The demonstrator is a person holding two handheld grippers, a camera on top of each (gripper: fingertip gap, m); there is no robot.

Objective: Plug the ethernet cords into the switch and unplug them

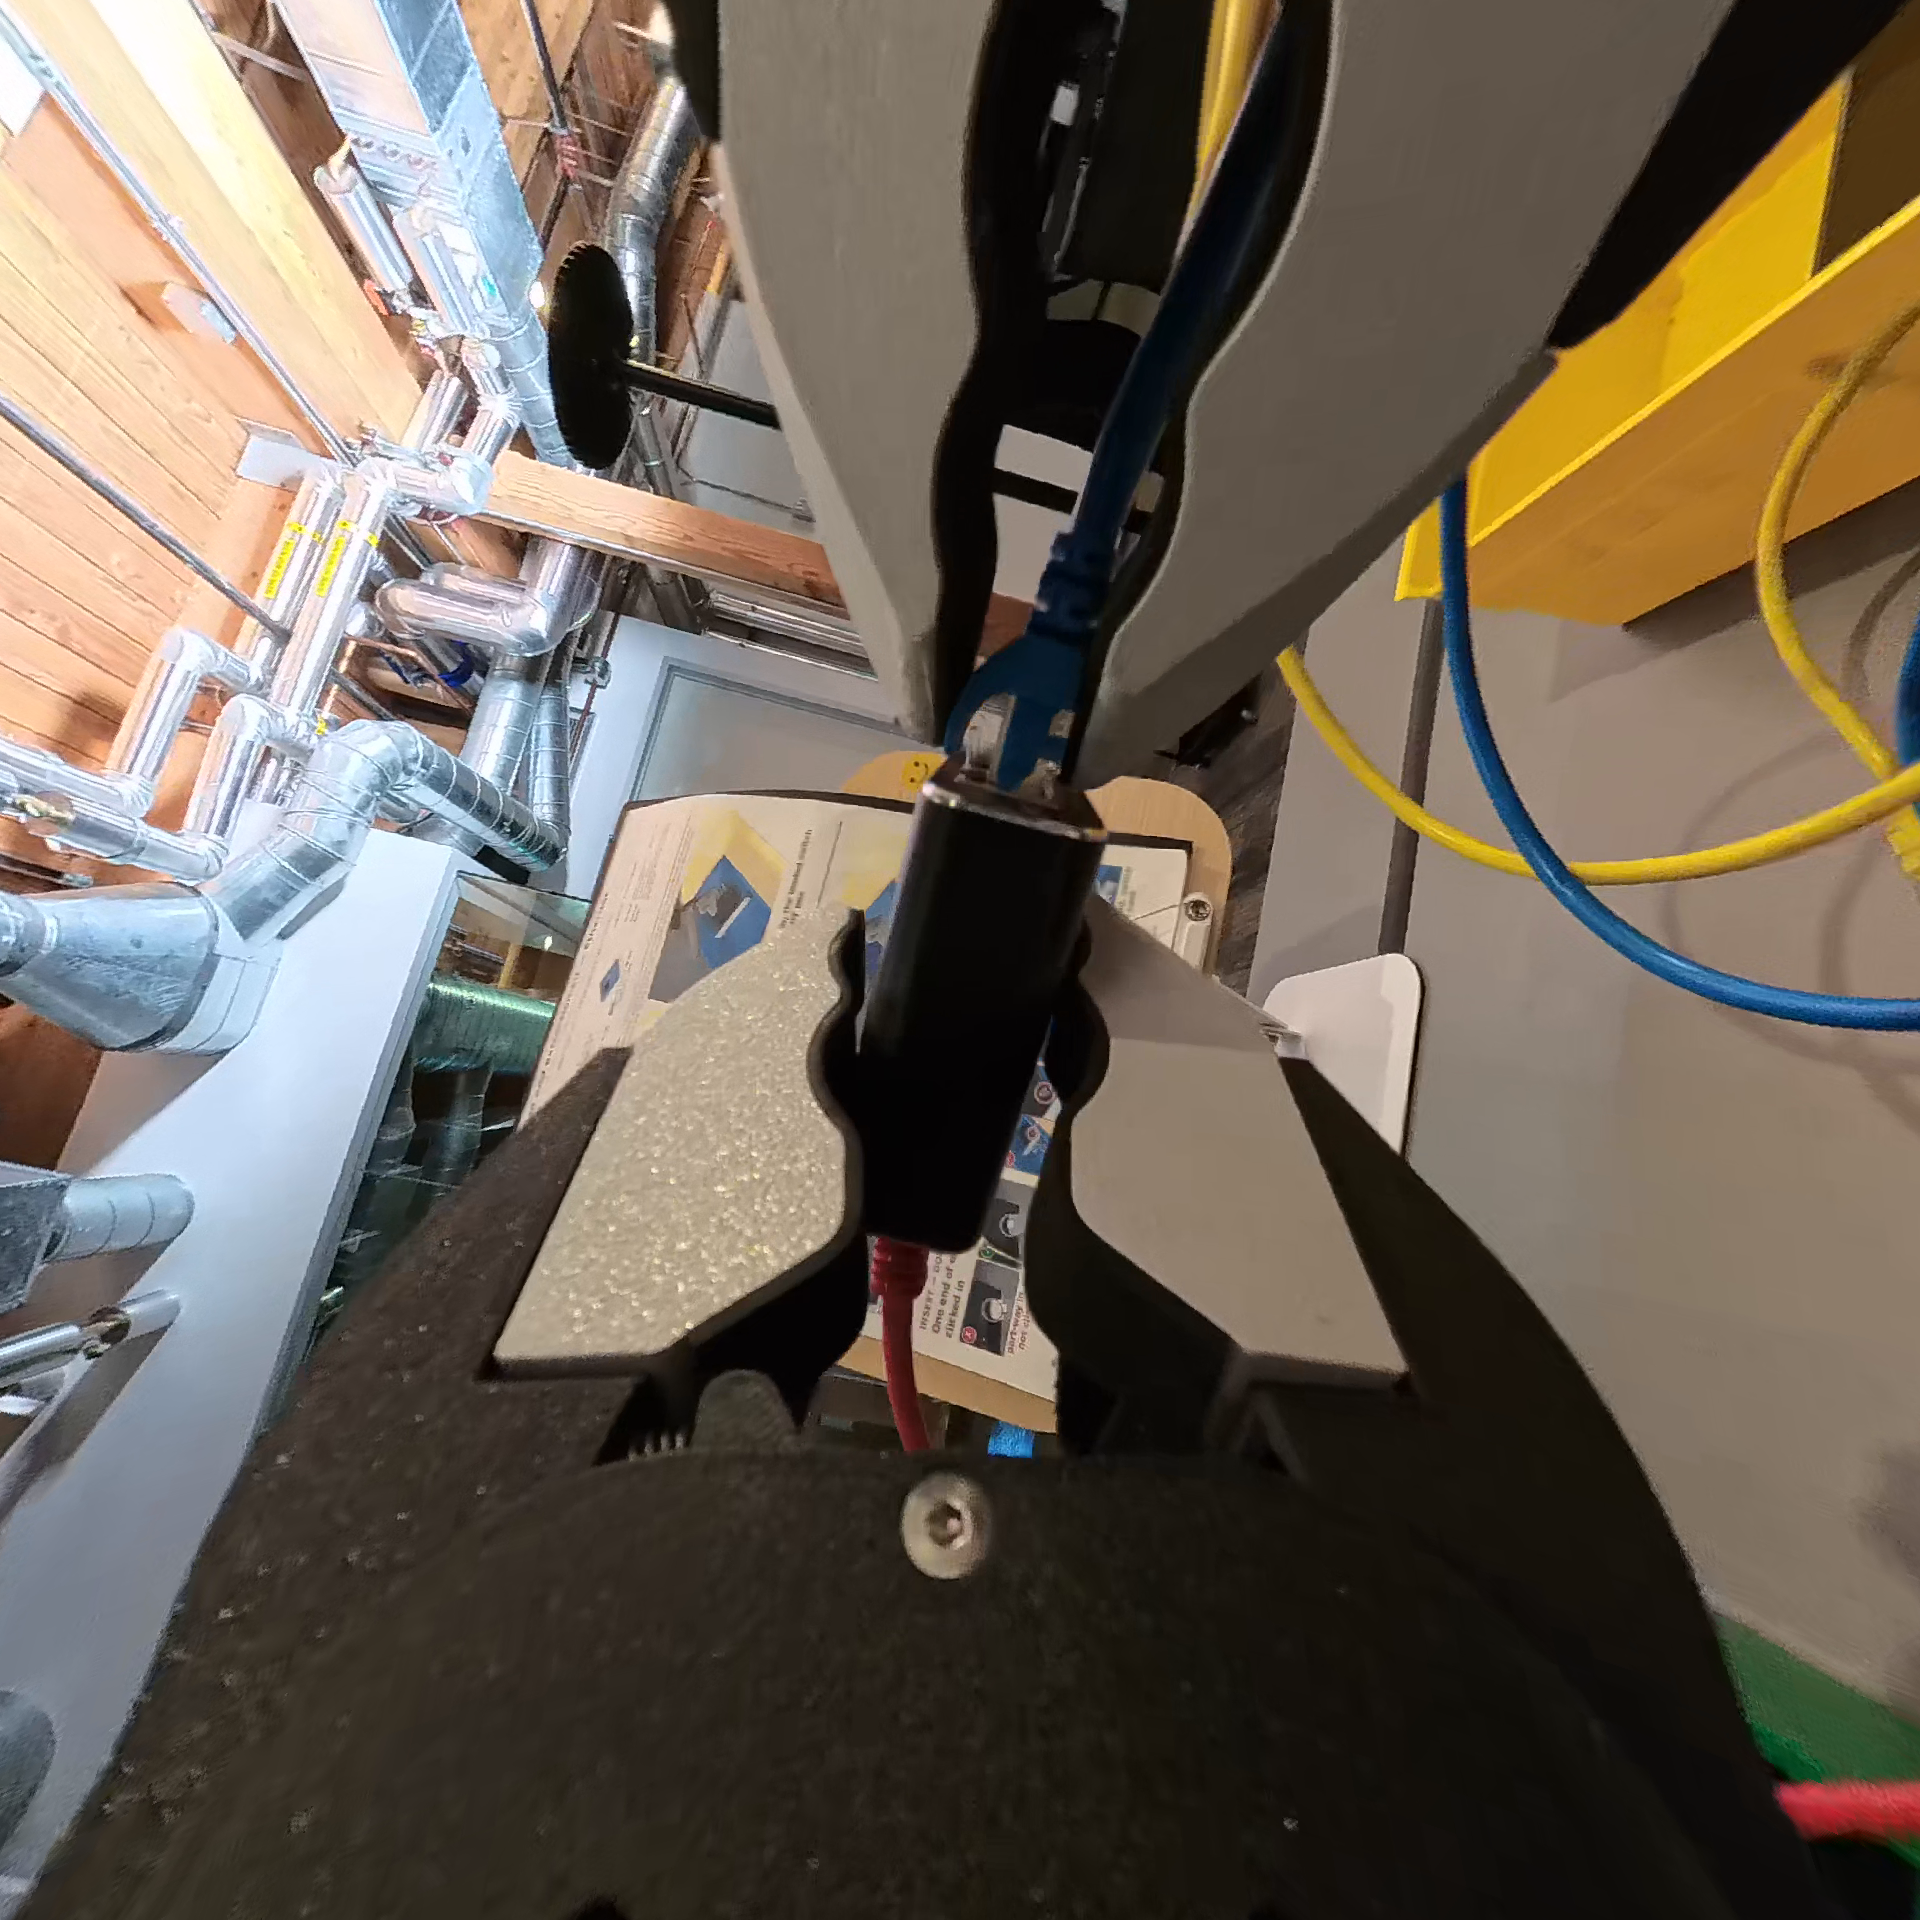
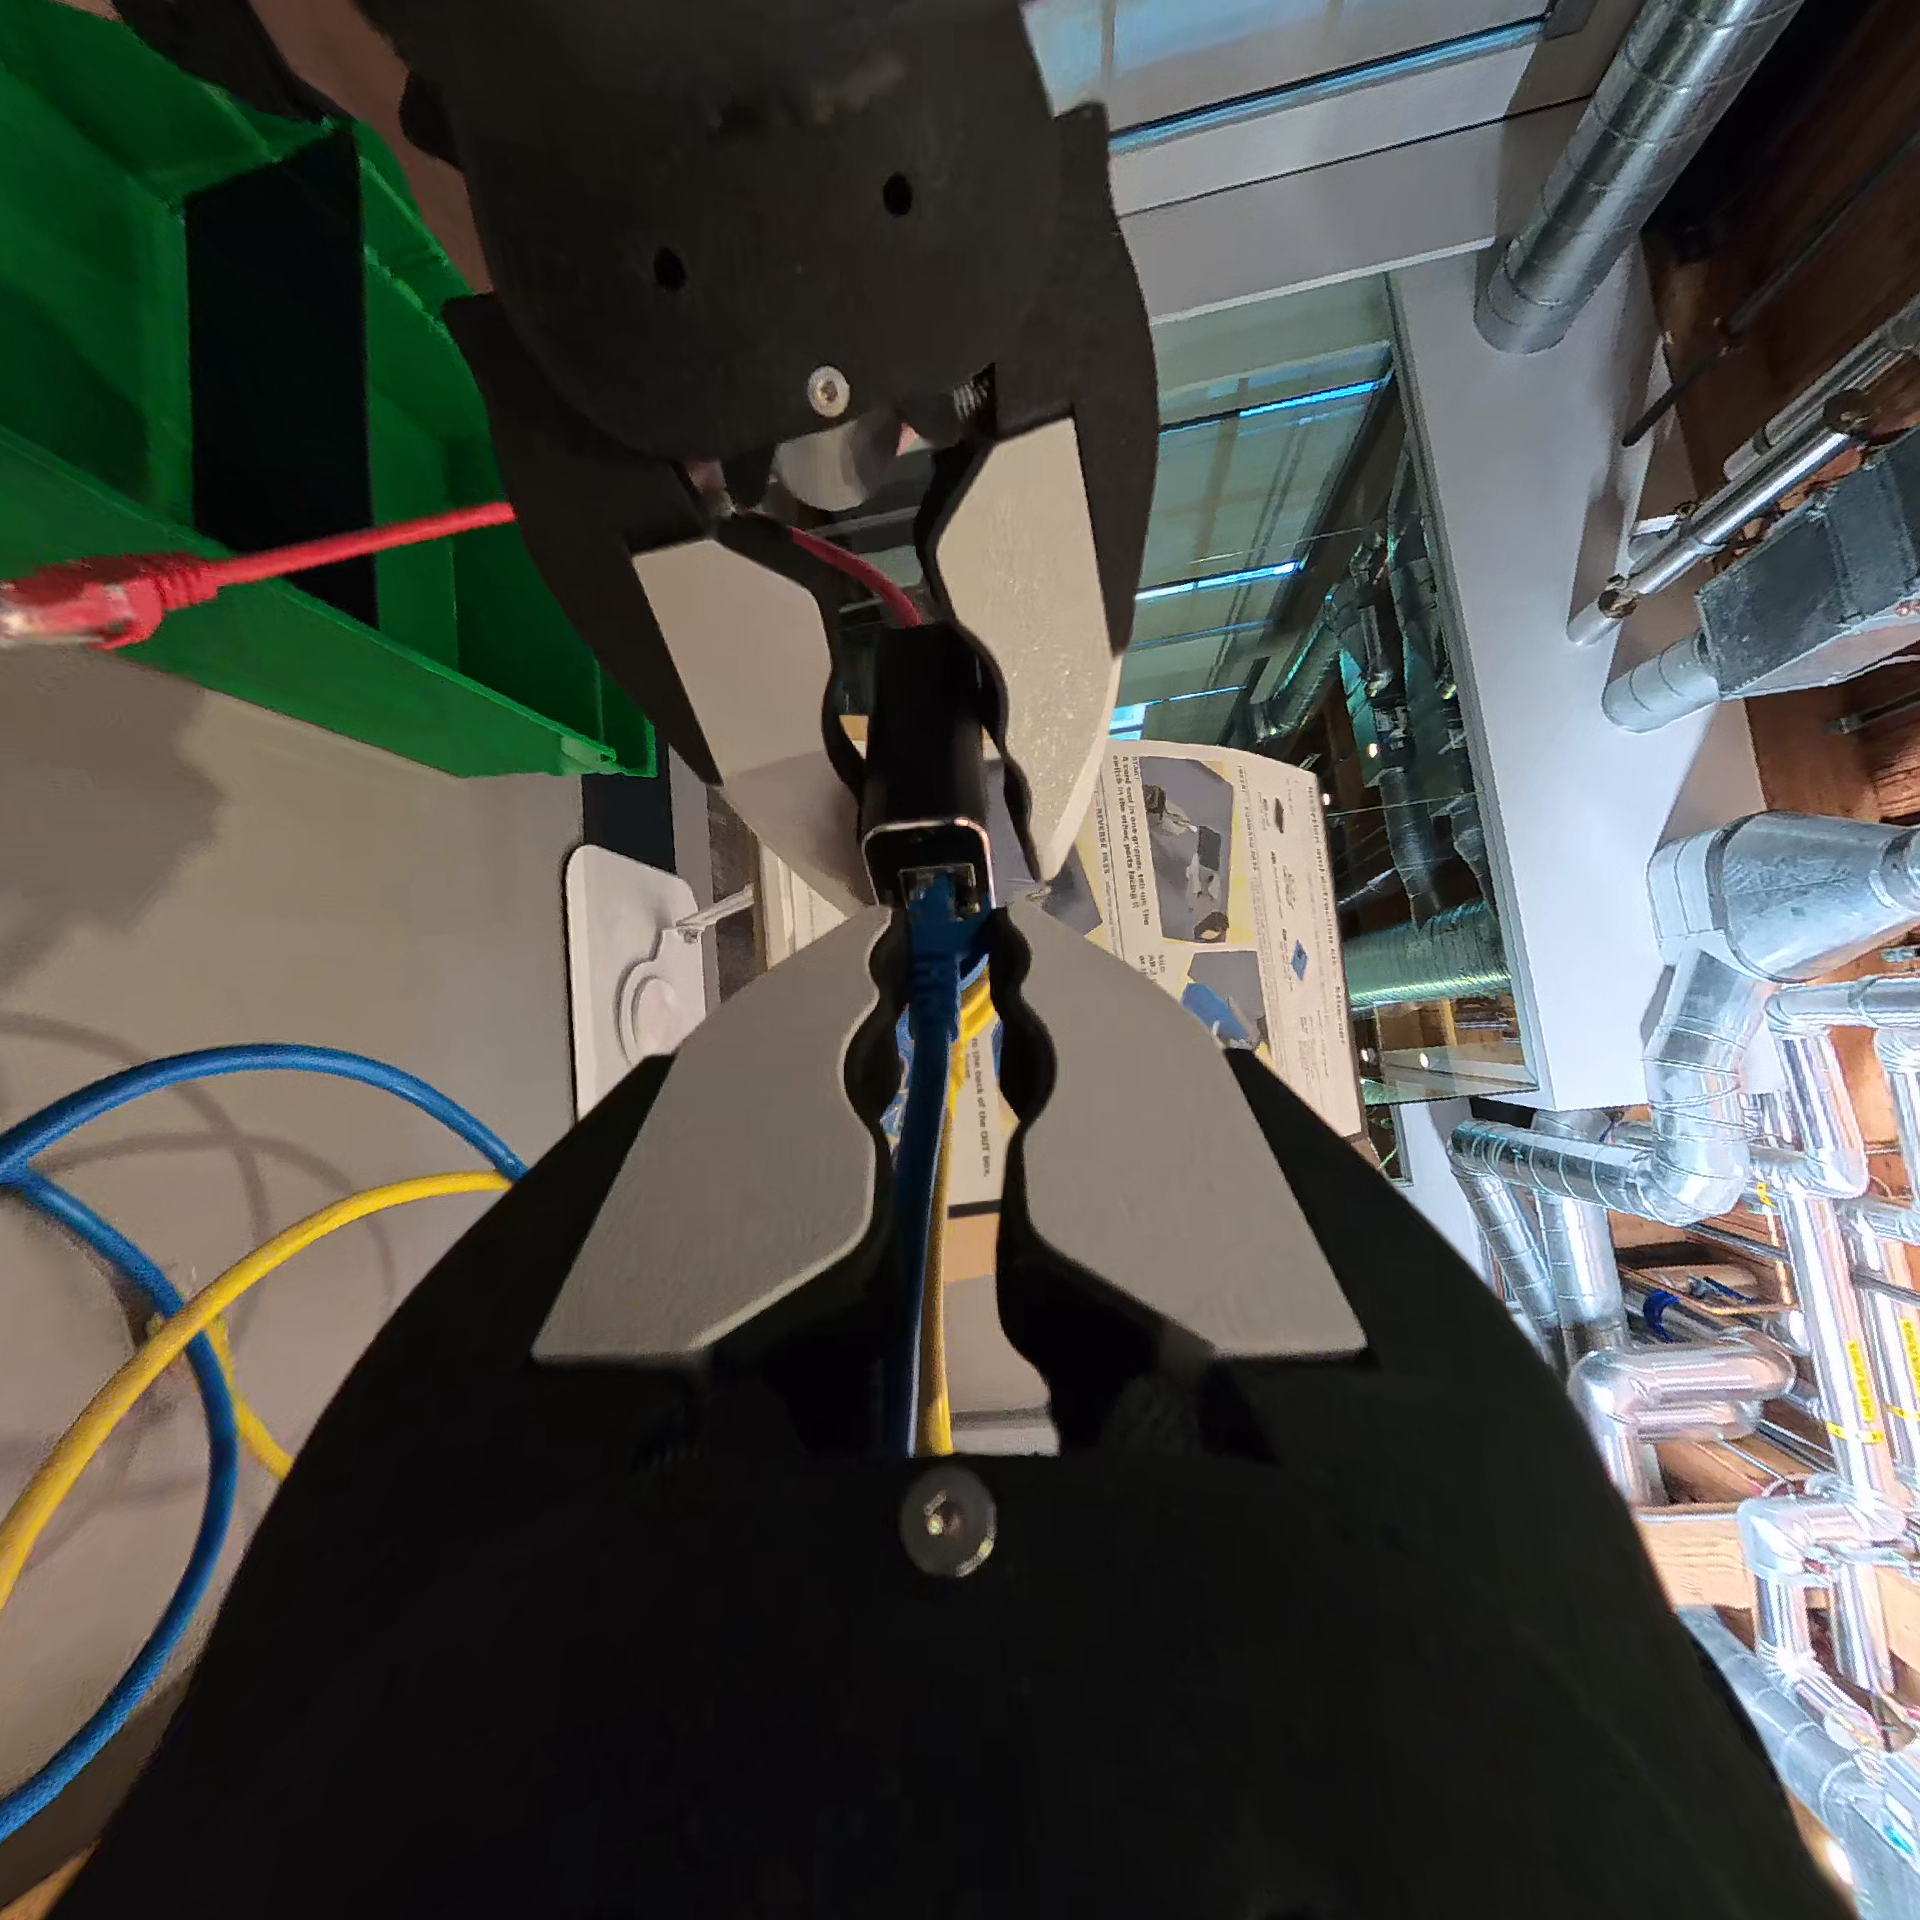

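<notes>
Switch (image 2: 925, 769) port with blue plug (image 2: 940, 909) faces right view.

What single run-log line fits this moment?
left gripper: shut on black coupler | right gripper: shut on blue cord | blue plug in coupler port

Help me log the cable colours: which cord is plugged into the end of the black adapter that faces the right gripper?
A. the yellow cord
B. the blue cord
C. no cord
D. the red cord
B: in the right wrist view the blue cord runs between the right gripper fingers and its plug sits in the port of the black adapter, which the left gripper clamps; the red cord leaves the far end.
</notes>
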